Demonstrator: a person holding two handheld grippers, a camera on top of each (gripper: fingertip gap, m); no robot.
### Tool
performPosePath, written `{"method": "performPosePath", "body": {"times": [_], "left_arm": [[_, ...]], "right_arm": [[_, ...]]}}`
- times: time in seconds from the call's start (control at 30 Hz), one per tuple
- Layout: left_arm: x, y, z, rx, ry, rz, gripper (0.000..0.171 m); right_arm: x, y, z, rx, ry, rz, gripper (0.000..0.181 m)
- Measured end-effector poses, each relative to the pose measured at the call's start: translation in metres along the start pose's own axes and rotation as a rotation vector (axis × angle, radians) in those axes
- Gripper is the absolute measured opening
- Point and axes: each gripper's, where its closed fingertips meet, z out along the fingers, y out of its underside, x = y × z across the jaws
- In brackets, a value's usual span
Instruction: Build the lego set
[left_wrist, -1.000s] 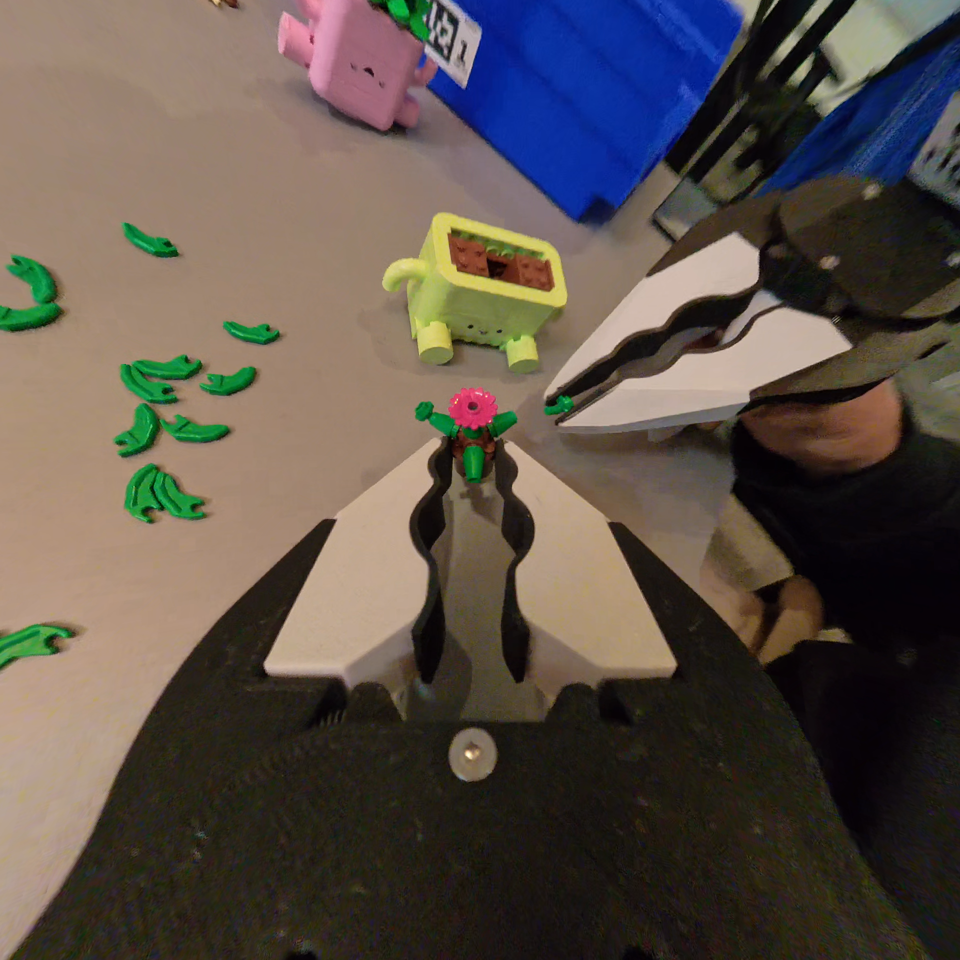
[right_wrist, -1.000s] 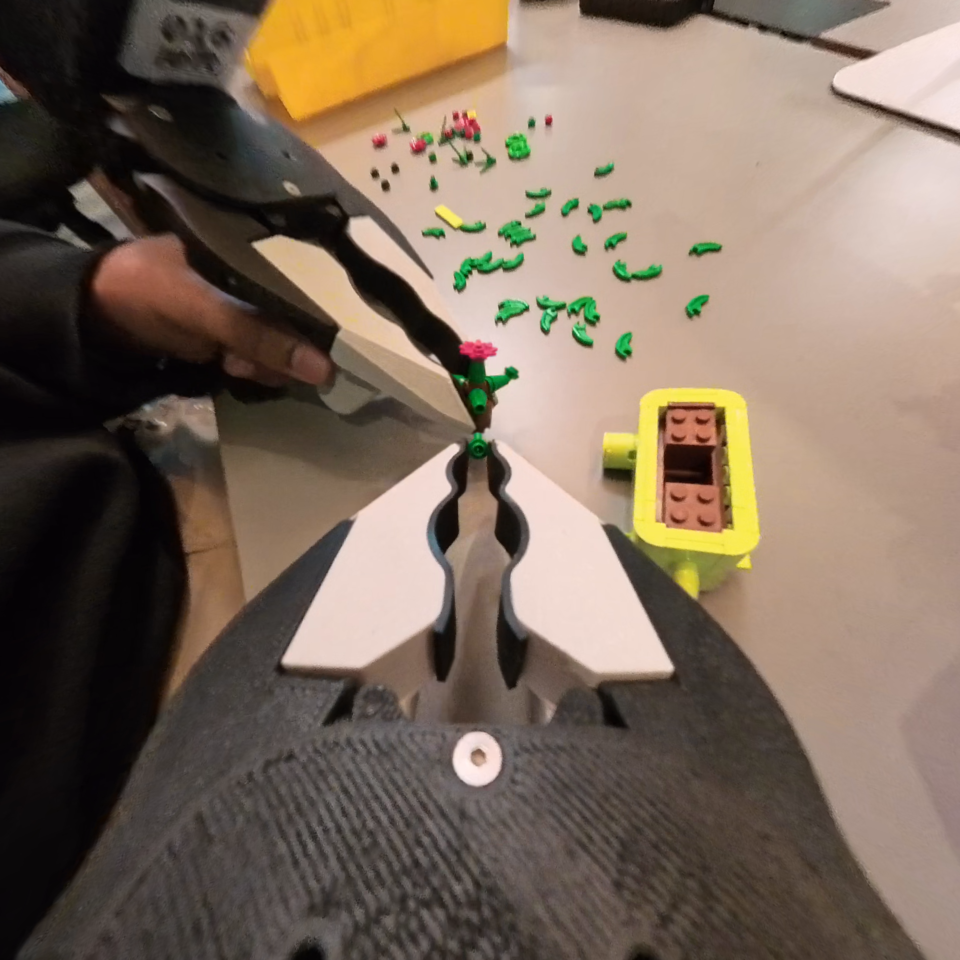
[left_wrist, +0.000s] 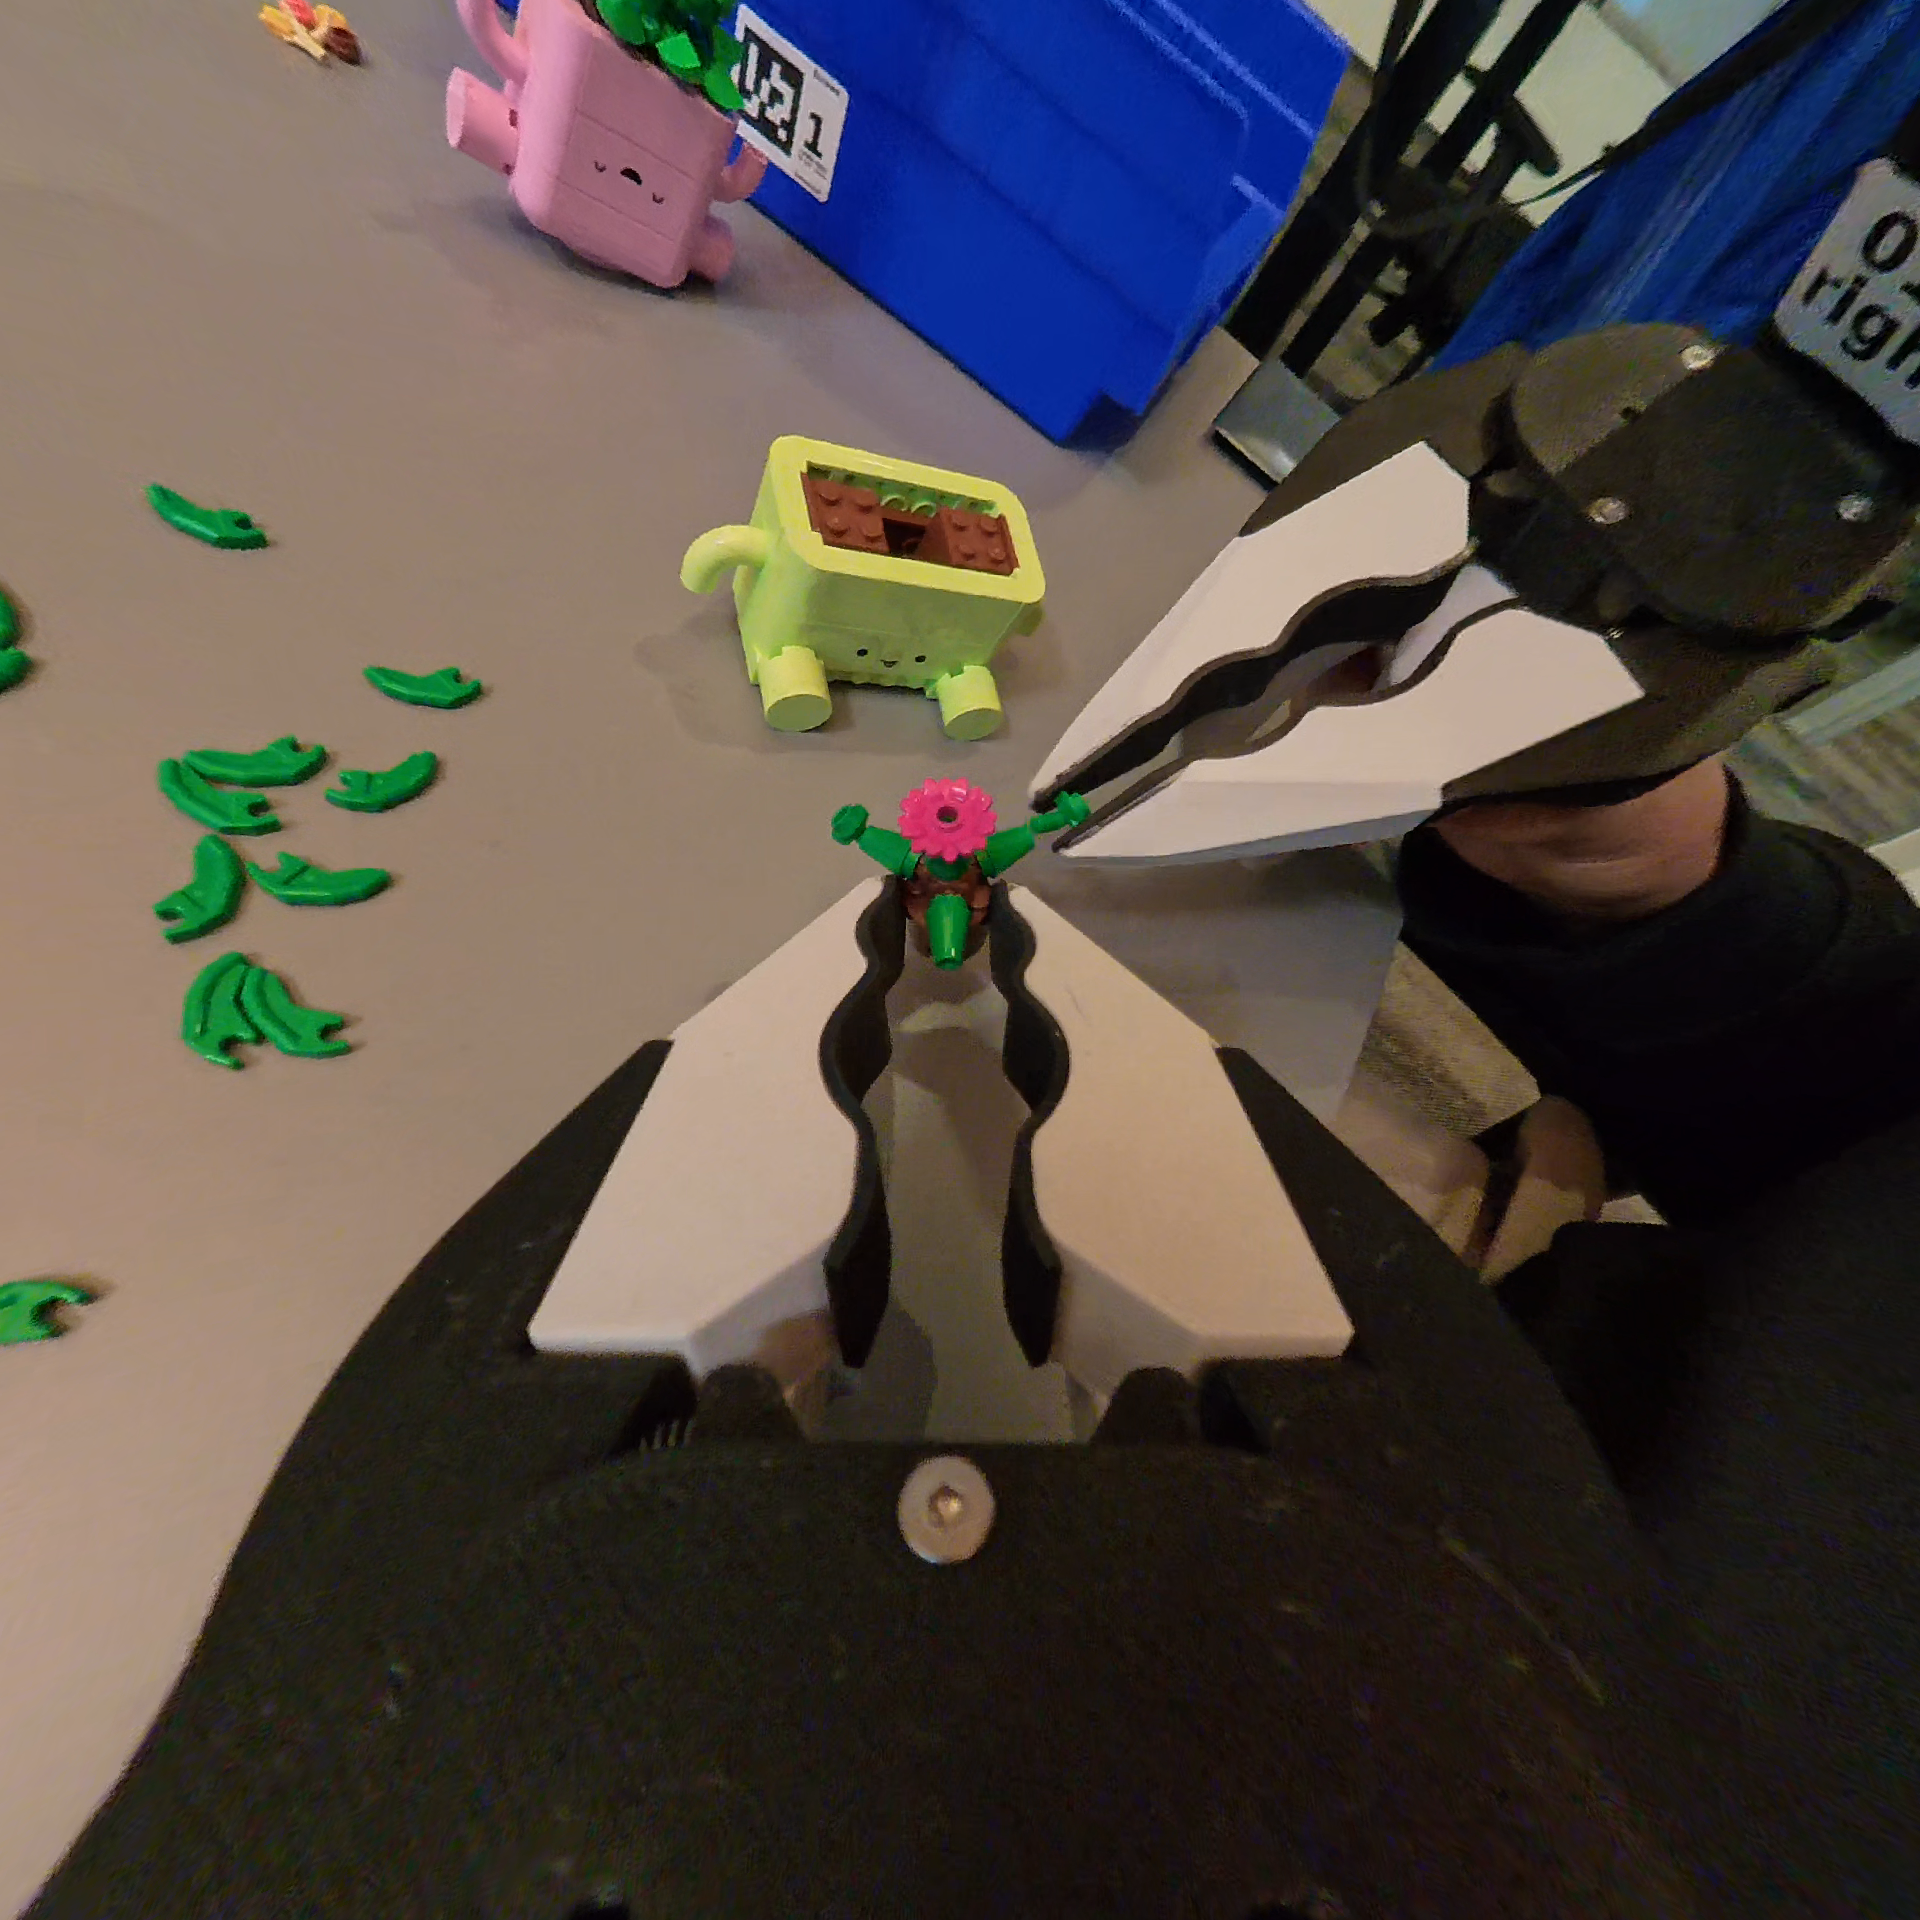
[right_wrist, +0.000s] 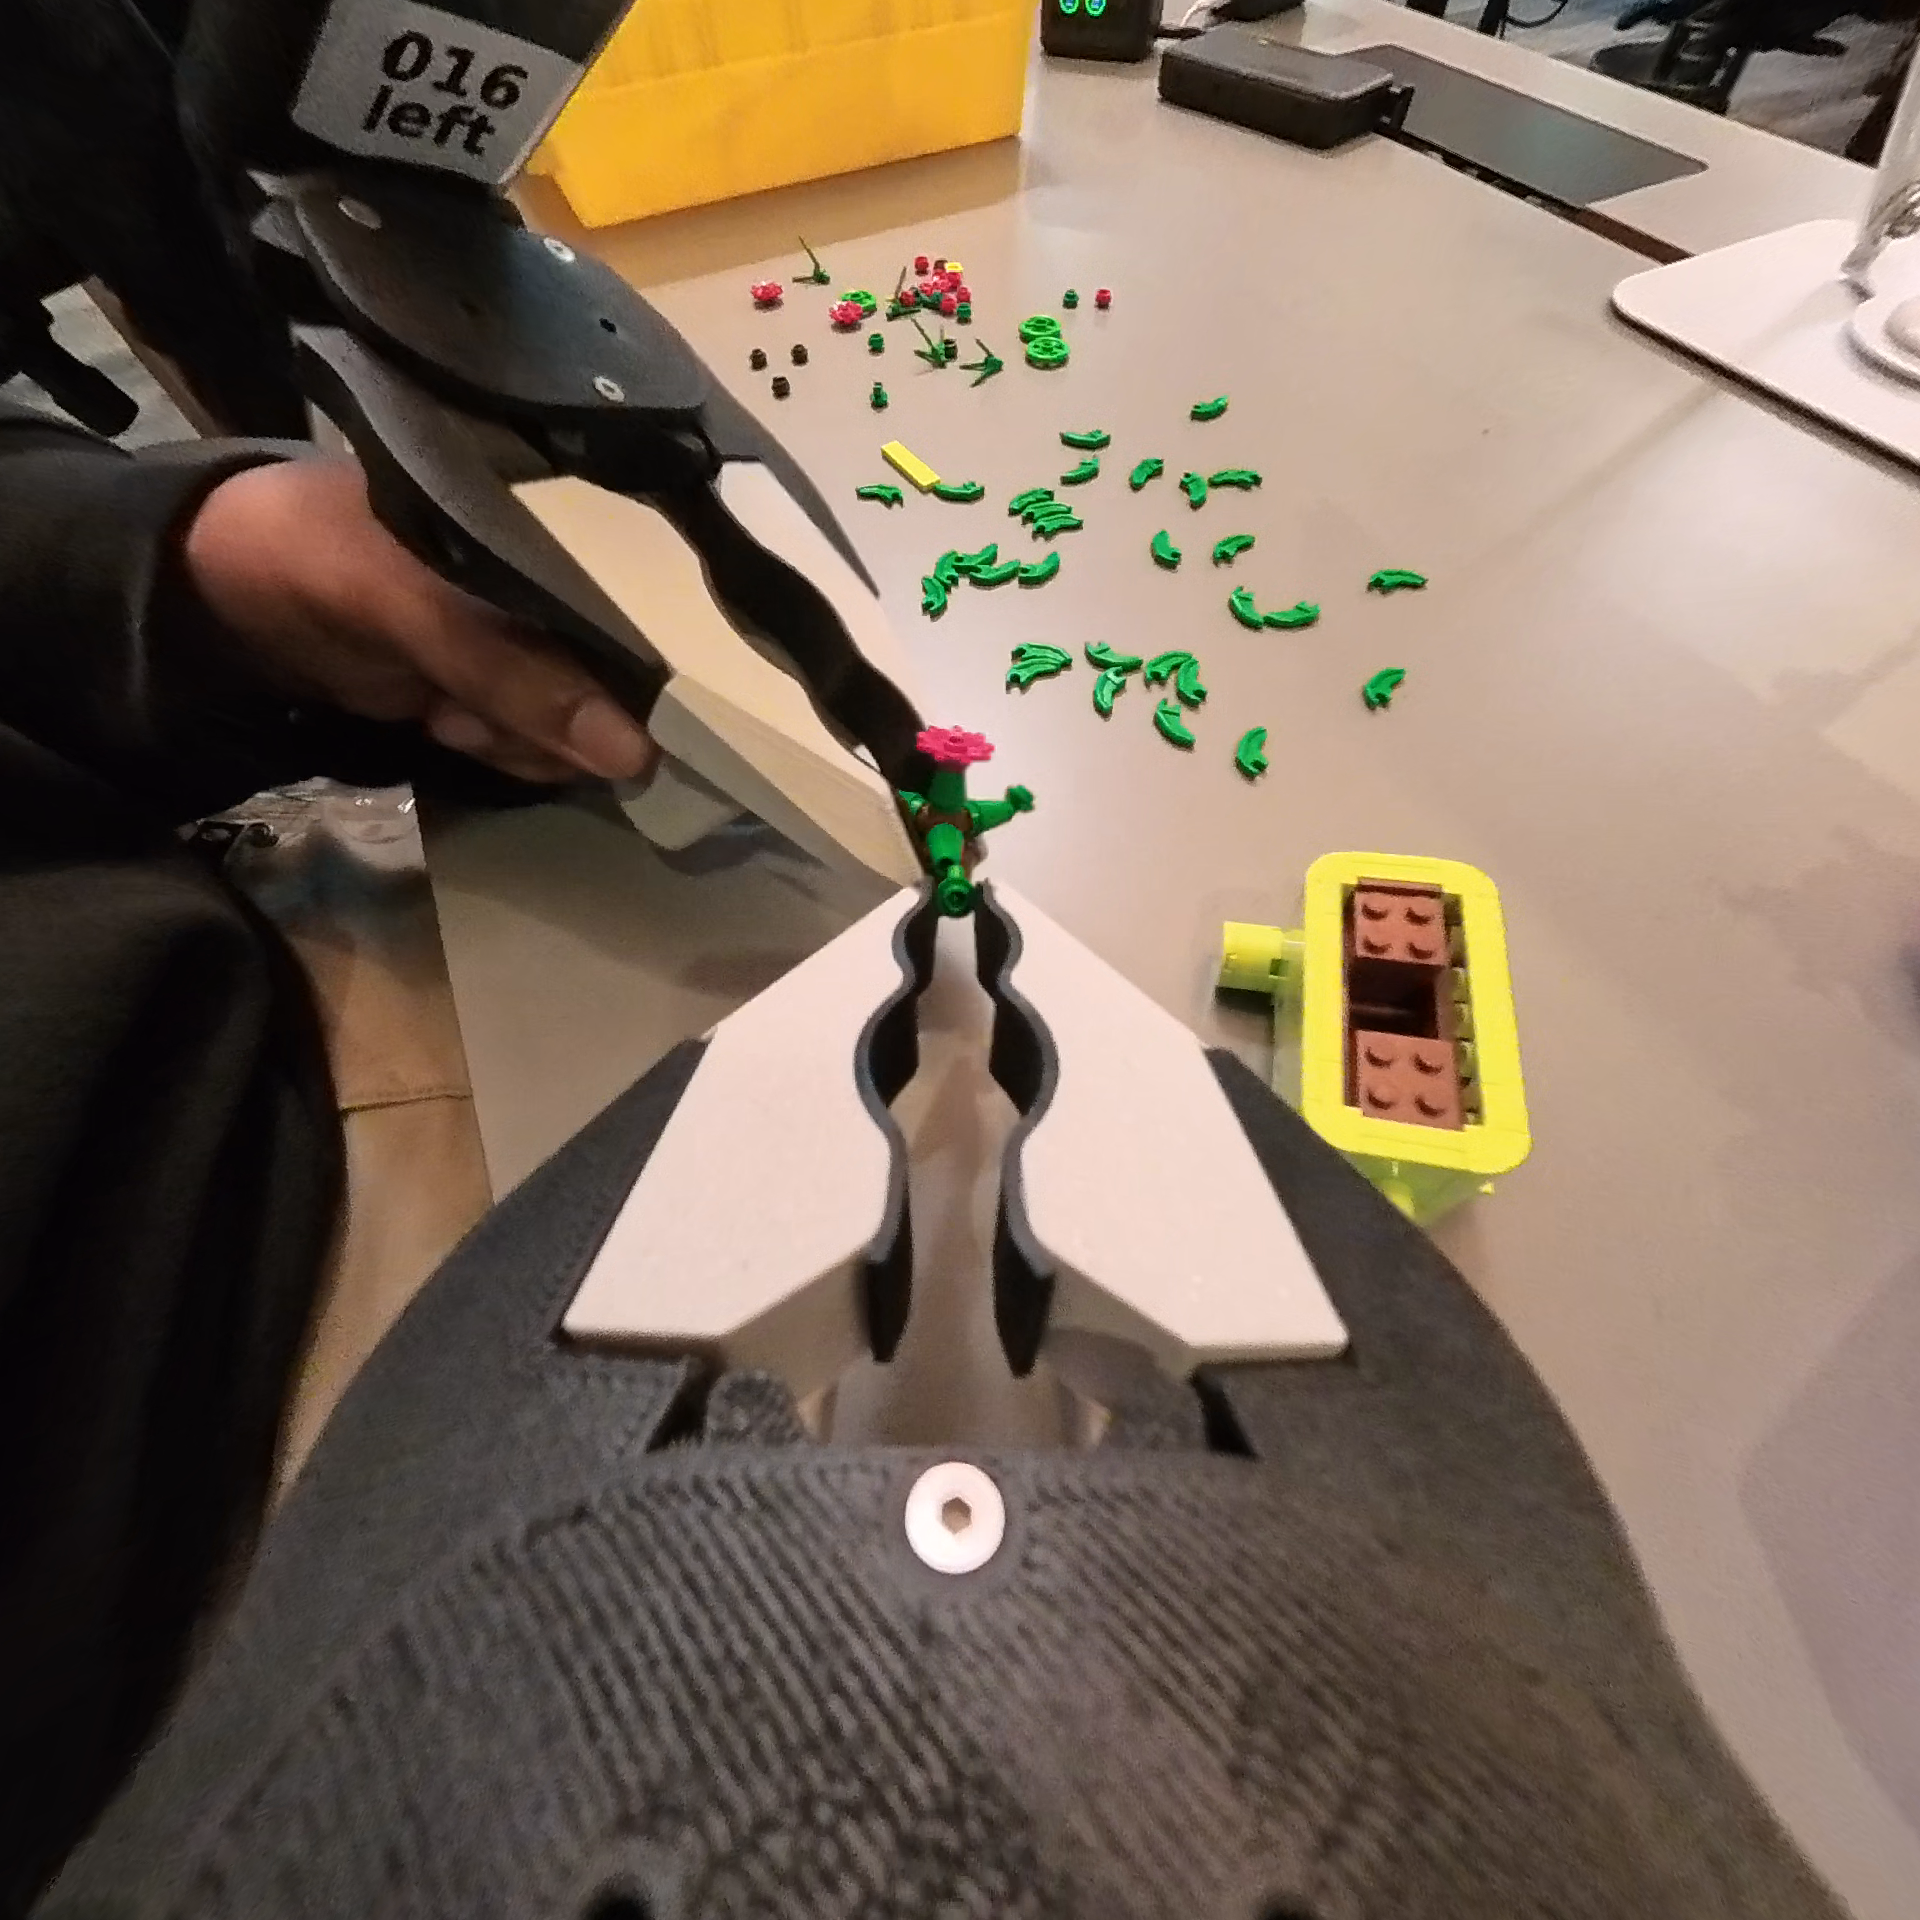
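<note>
My left tool (left_wrist: 943, 914) is clenched on the little flower stem (left_wrist: 940, 868), gripping its brown base between the fingertips so that the pink bloom and the green branches stand clear just above the tips. My right tool (right_wrist: 951, 896) comes in from the side and is pinched on a small green stud (right_wrist: 954, 896), which it holds against the end of one branch; in the left wrist view that stud (left_wrist: 1068, 805) sits right at the branch tip, touching it. Both tools hang above the grey worktop (left_wrist: 416, 416), near its front edge.

Just beyond the stem stands the lime-yellow pot (left_wrist: 883, 613) with a curved handle, two round feet and brown bricks in its open top, a gap showing between the bricks. In the right wrist view the same pot (right_wrist: 1403, 1029) lies just to the right of my fingers.

Farther out, loose green leaves (right_wrist: 1101, 582) are scattered across the worktop, with a thin yellow tile (right_wrist: 909, 464) among them and a cluster of small red and green bits (right_wrist: 925, 296) behind. A pink pot (left_wrist: 613, 166) with foliage stands at the far side, next to a blue bin (left_wrist: 1039, 187); a yellow bin (right_wrist: 790, 94) sits beyond the small pieces.
</note>
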Motion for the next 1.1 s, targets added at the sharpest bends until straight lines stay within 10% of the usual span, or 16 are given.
{"method": "performPosePath", "body": {"times": [1.1], "left_arm": [[-0.004,0.013,0.001,-0.103,-0.084,0.152,0.012]], "right_arm": [[-0.007,0.012,0.006,-0.035,-0.065,-0.049,0.005]]}}
